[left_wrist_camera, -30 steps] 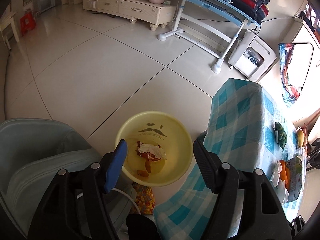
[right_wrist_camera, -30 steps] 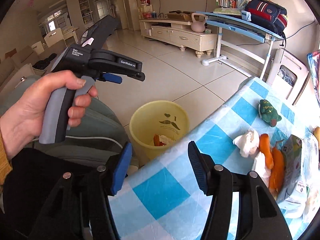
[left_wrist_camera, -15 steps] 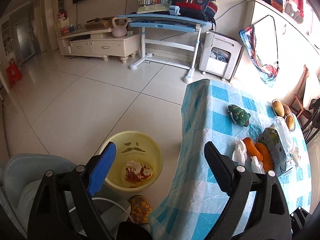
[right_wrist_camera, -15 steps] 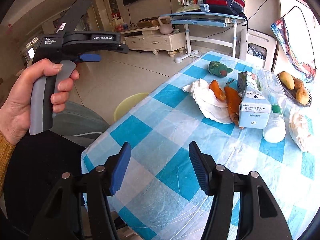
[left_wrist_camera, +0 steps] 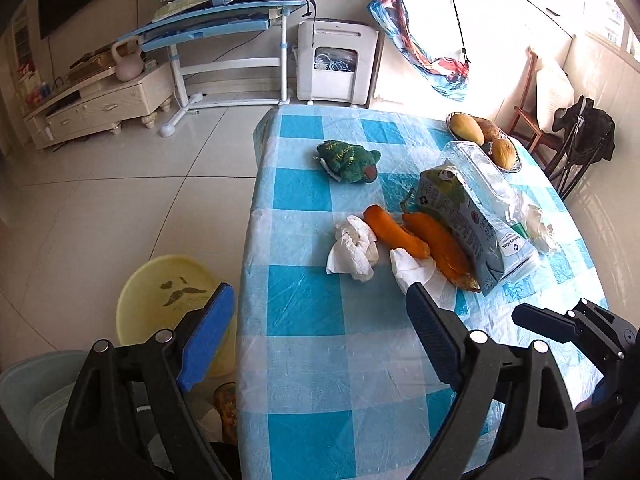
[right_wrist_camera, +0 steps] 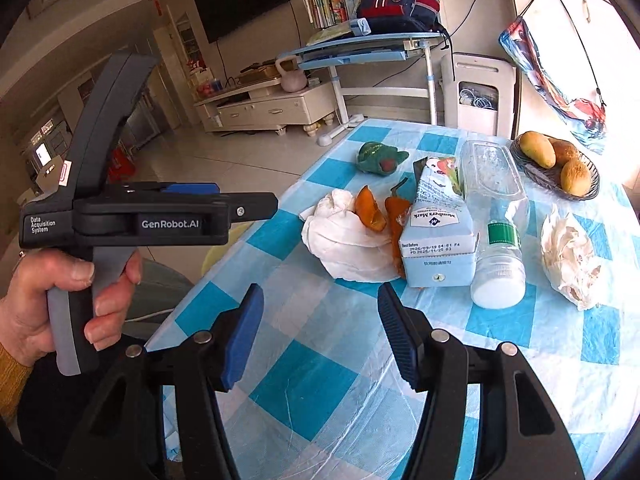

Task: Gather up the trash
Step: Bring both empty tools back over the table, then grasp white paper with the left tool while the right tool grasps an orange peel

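Note:
On the blue checked tablecloth (left_wrist_camera: 320, 340) lie crumpled white tissues (left_wrist_camera: 354, 250) (right_wrist_camera: 344, 240), orange peels (left_wrist_camera: 400, 228) (right_wrist_camera: 372, 210), a milk carton (left_wrist_camera: 468, 220) (right_wrist_camera: 436, 232), a clear plastic bottle (right_wrist_camera: 494, 216) and a crumpled wrapper (right_wrist_camera: 568, 256). The yellow bin (left_wrist_camera: 160, 296) stands on the floor left of the table. My left gripper (left_wrist_camera: 320, 296) hovers over the table's near edge, its jaws wide and closing slightly with nothing between them. My right gripper (right_wrist_camera: 320, 294) is open and empty, short of the tissues.
A green plush toy (left_wrist_camera: 348, 158) and a wire basket of fruit (right_wrist_camera: 556, 160) sit farther back on the table. A grey-blue chair (left_wrist_camera: 36, 396) is beside the bin. A person's hand (right_wrist_camera: 48, 300) holds the left gripper's handle. A desk, TV cabinet and white appliance line the far wall.
Both grippers swung right from the bin toward the table. The left jaws stand wider than a second ago. The trash pile now lies ahead of both.

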`<state>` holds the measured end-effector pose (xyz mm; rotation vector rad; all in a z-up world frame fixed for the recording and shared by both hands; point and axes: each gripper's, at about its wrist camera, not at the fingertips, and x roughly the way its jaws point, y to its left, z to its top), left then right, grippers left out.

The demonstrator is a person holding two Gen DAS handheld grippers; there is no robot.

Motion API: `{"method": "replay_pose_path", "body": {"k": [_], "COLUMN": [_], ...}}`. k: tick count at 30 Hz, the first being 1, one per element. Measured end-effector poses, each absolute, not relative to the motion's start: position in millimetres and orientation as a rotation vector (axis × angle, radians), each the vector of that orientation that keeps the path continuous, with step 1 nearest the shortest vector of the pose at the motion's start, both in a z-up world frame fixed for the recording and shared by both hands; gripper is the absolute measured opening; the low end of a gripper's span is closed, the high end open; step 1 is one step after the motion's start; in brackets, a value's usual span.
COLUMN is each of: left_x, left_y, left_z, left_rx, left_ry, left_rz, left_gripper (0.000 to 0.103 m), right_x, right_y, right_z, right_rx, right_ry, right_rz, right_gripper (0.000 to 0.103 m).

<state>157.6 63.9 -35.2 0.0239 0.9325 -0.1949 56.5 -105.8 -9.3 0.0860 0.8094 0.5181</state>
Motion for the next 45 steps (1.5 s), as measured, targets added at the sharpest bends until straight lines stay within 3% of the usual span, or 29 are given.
{"method": "replay_pose_path", "body": {"k": [11, 13, 14, 15, 16, 19, 34, 37, 40, 42, 45], "left_x": [190, 195, 197, 199, 201, 196, 169, 171, 172, 173, 178], "left_y": [22, 15, 13, 11, 9, 10, 81, 88, 91, 91, 86], "left_z": [-63, -70, -74, -78, -81, -75, -62, -66, -65, -61, -60], "left_rx": [-0.085, -0.068, -0.063, -0.058, -0.052, -0.008, 0.105, 0.098, 0.092, 0.081, 0.064], "left_ry": [1.057, 1.079, 1.093, 1.114, 1.134, 1.125, 1.177, 1.188, 1.170, 1.143, 1.138], "left_rz": [-0.290, -0.279, -0.279, -0.287, -0.301, -0.330, -0.400, -0.366, -0.340, -0.323, -0.326], "left_gripper": [0.080, 0.067, 0.048, 0.020, 0.011, 0.006, 0.006, 0.010, 0.031, 0.053, 0.062], "right_x": [39, 38, 39, 41, 43, 49, 49, 52, 52, 53, 55], "right_y": [-114, -116, -119, -122, -125, -131, -84, -68, -64, -66, -72], "right_z": [-5, 0, 1, 1, 1, -4, 13, 5, -5, -11, -14], "right_rx": [0.007, -0.017, -0.022, -0.020, -0.012, -0.002, -0.030, -0.007, 0.005, 0.011, 0.024], "right_ry": [0.751, 0.720, 0.710, 0.707, 0.711, 0.720, 0.652, 0.692, 0.720, 0.738, 0.752], "right_rz": [0.438, 0.413, 0.401, 0.391, 0.385, 0.366, 0.530, 0.583, 0.568, 0.546, 0.513], "right_gripper": [0.058, 0.058, 0.058, 0.058, 0.058, 0.058, 0.058, 0.058, 0.058, 0.058, 0.058]}}
